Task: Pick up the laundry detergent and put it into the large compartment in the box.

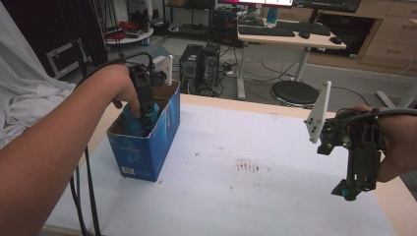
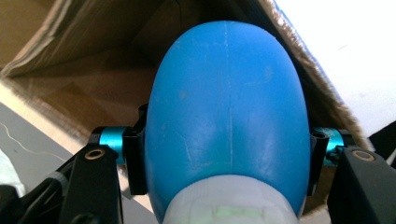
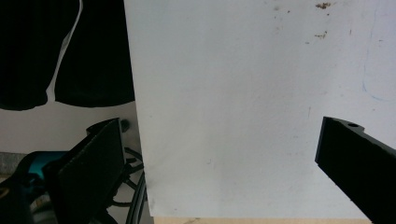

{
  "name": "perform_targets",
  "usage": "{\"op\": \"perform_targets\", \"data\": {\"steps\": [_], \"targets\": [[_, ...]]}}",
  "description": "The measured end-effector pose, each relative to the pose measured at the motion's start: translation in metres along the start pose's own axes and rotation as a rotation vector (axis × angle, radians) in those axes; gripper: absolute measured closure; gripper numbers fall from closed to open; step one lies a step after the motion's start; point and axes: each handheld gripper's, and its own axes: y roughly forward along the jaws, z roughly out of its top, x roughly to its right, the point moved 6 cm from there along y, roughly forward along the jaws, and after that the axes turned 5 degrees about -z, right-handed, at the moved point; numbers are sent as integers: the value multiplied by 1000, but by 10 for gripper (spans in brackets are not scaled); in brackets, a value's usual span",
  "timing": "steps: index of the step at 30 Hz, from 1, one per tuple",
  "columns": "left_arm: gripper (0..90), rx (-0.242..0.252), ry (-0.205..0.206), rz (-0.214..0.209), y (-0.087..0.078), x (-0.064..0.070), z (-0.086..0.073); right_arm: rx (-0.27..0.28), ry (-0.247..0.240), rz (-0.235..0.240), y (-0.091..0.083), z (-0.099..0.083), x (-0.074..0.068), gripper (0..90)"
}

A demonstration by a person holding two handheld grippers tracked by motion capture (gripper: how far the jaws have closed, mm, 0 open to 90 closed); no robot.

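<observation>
My left claw (image 2: 229, 158) is clamped on a smooth blue rounded object (image 2: 226, 121), one jaw pressed against each side of it; in the left gripper view the object takes up the centre of the frame with brown cardboard walls behind it. In the high view that claw (image 1: 145, 115) points down into an open blue cardboard box (image 1: 147, 142) at the left of the frame, and the blue object (image 1: 134, 118) sits inside the box, its top just showing above the rim. My left hand (image 1: 120, 86) is at the box's opening.

My right claw (image 3: 224, 158) is spread wide with nothing between the jaws; the right gripper view looks down past them onto the white sheet (image 3: 243, 102) and its edge. In the high view this claw (image 1: 351, 189) hangs at the right of the frame, above the surface (image 1: 236, 196), well apart from the box, held by my right hand (image 1: 393, 142). A few reddish-brown stains (image 1: 248, 166) mark the sheet near the middle of the frame.
</observation>
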Motion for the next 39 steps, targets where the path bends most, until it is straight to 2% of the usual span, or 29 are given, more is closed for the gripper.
{"op": "perform_targets", "data": {"steps": [7,9,17,29,33,39], "targets": [[380,-9,63,-9,15,-1,1,-4,1,3,0,0,1,6],[380,-9,63,-13,18,-1,1,-2,0,2,1,0,1,6],[379,-5,105,-25,26,-4,1,-6,1,5,2,1,2,6],[374,-13,114,-32,25,-4,1,-3,-1,6,3,2,2,6],[370,2,114,-39,23,-2,1,-8,0,9,4,1,2,6],[329,2,110,-45,19,-1,0,-1,-1,6,3,1,1,6]]}}
